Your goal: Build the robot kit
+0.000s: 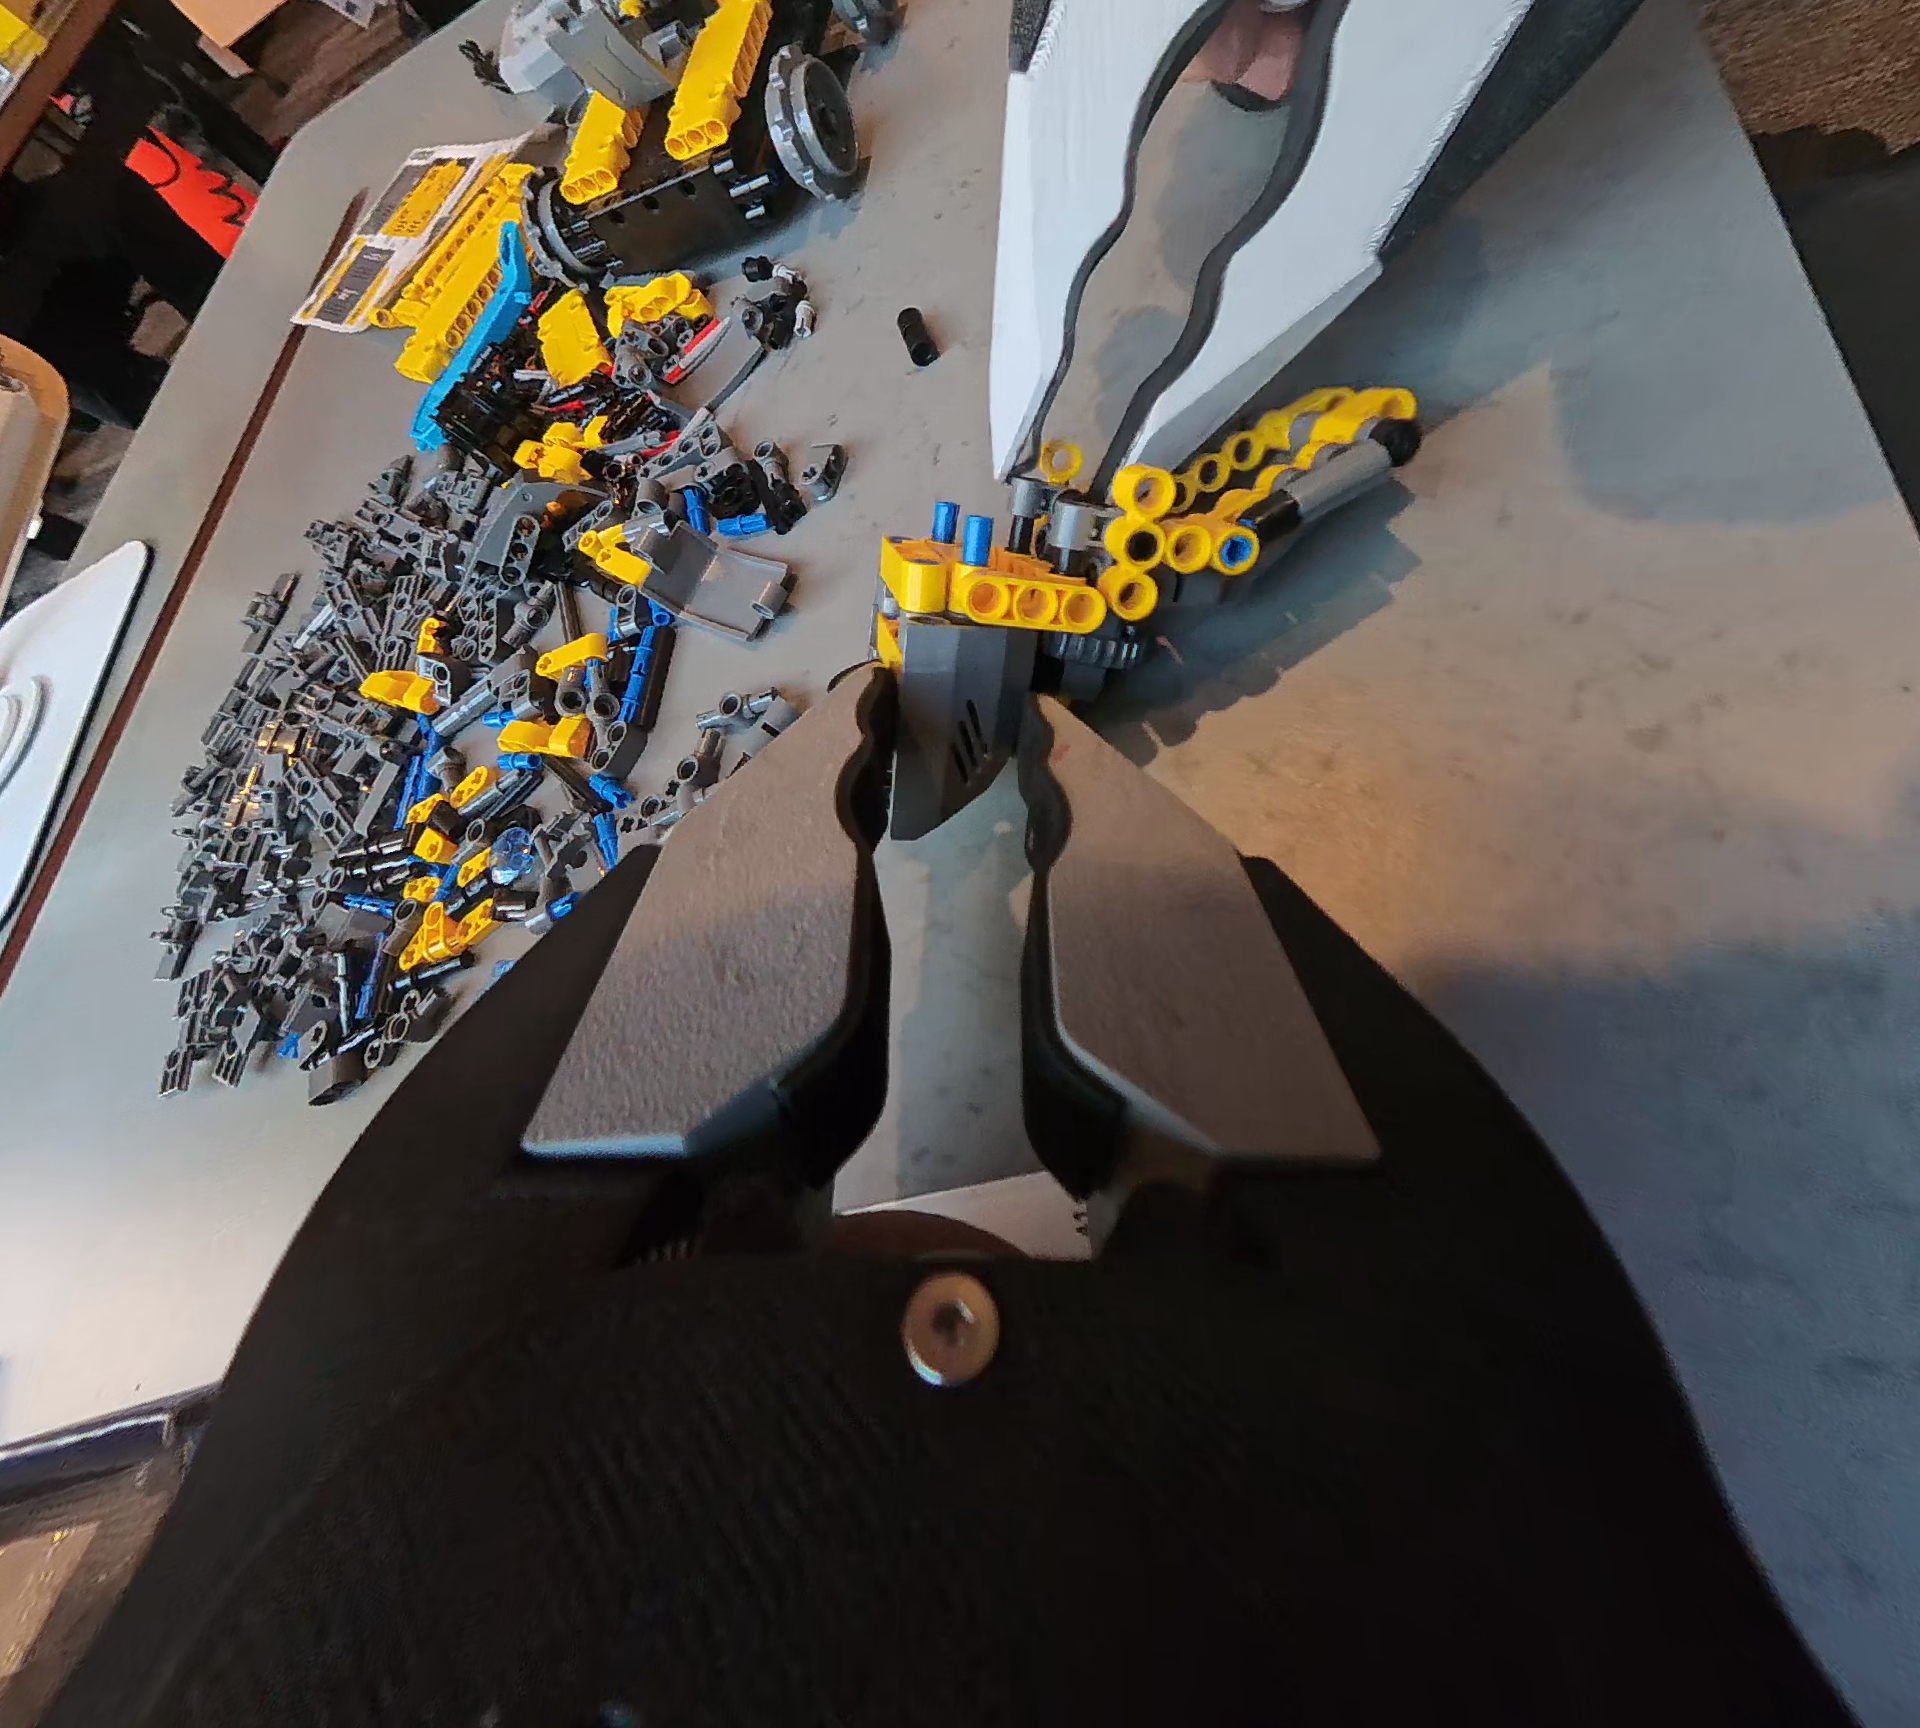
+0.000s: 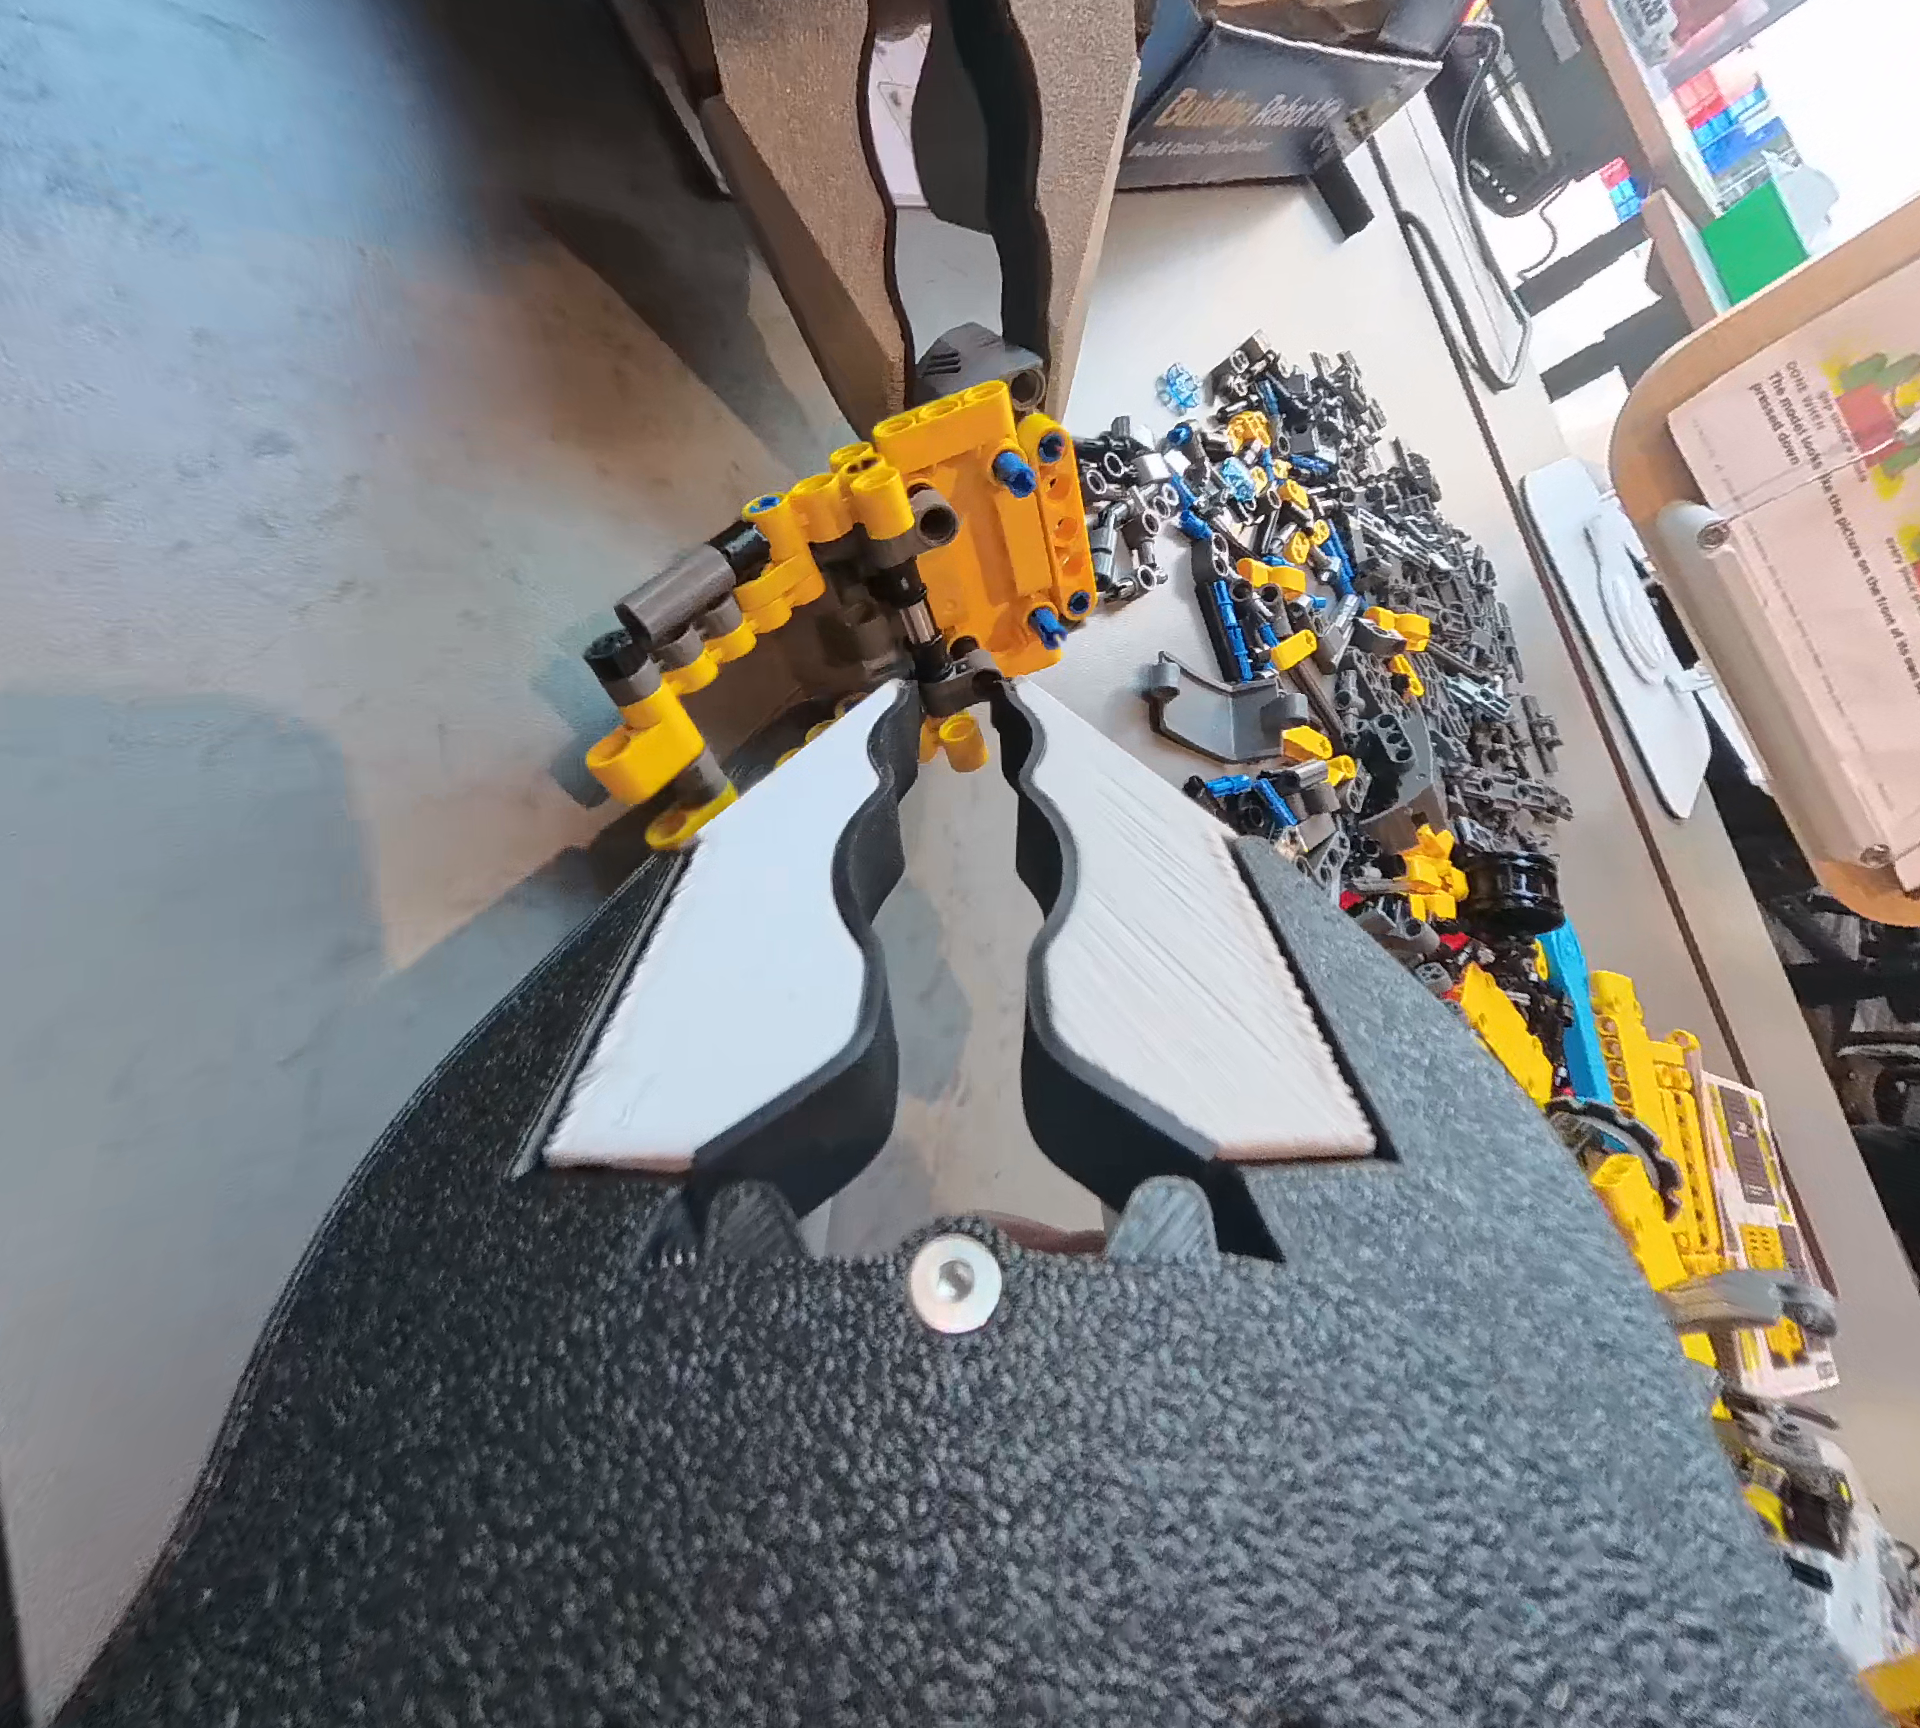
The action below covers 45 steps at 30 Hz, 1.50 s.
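Observation:
A small yellow, grey and black building-brick sub-assembly (image 1: 1029, 603) sits between both grippers just above the grey table (image 1: 1507, 847). My left gripper (image 1: 956, 712), with dark grey fingers, is shut on the assembly's dark grey panel (image 1: 951, 743). My right gripper (image 2: 954, 691), with white fingers, is shut on a small dark grey connector (image 2: 961, 686) at the assembly's opposite end, with a yellow piece (image 2: 961, 738) just behind its tips. The assembly also shows in the right wrist view (image 2: 987, 525), with a yellow link arm (image 2: 665, 743) hanging to the left. The right gripper (image 1: 1070, 468) comes in from above in the left wrist view.
A wide pile of loose grey, black, yellow and blue pieces (image 1: 416, 743) lies left of the assembly. A partly built yellow wheeled vehicle (image 1: 707, 68) and a printed sheet (image 1: 416, 224) lie beyond it. A dark box (image 2: 1247, 109) and a booklet on a stand (image 2: 1818, 535) sit at the table's far side. The left gripper's tips are roughly 5 cm from the right gripper's. From the right gripper's tips to the partly built yellow wheeled vehicle (image 1: 707, 68) is close to 20 cm.

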{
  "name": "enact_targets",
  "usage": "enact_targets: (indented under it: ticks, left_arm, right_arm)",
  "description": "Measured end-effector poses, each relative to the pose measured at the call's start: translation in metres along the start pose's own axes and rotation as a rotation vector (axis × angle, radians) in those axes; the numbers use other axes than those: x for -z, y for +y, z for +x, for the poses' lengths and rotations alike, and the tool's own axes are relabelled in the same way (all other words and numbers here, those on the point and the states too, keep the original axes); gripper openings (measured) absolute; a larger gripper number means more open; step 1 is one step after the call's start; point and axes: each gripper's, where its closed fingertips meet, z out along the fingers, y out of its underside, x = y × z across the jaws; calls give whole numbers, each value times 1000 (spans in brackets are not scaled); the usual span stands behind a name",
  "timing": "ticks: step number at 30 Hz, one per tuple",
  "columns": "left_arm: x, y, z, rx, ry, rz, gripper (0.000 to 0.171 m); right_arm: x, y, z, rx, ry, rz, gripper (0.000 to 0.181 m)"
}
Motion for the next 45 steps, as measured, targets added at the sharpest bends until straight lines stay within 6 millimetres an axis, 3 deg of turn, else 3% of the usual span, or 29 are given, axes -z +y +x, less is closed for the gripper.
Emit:
enact_targets:
  ticks: [21, 23, 25, 26, 30, 34, 37, 45]
  left_arm:
    - [0, 2, -3, 31, 4, -1, 19]
    - [-1, 0, -2, 8, -5, 9, 20]
    - [0, -2, -1, 10, 12, 22, 21]
    - [0, -2, 0, 12, 17, 24, 21]
    - [0, -2, 0, 9, 17, 25, 21]
    - [0, -2, 2, -6, 21, 26, 21]
    - [0, -3, 2, -1, 30, 30, 21]
    - [1, -3, 4, 4, 46, 36, 21]
  right_arm:
    - [-5, -1, -1, -10, -157, 50, 13]
    - [-3, 1, 3, -45, -139, 47, 15]
    - [2, -2, 9, -93, -109, 65, 30]
    - [5, -4, 7, -100, -117, 74, 25]
    - [13, -4, 3, -33, -141, 71, 15]
    - [13, -5, 7, -18, -126, 49, 29]
    - [13, -8, 3, 76, -132, 42, 13]
    - [12, -8, 1, 188, -111, 3, 14]
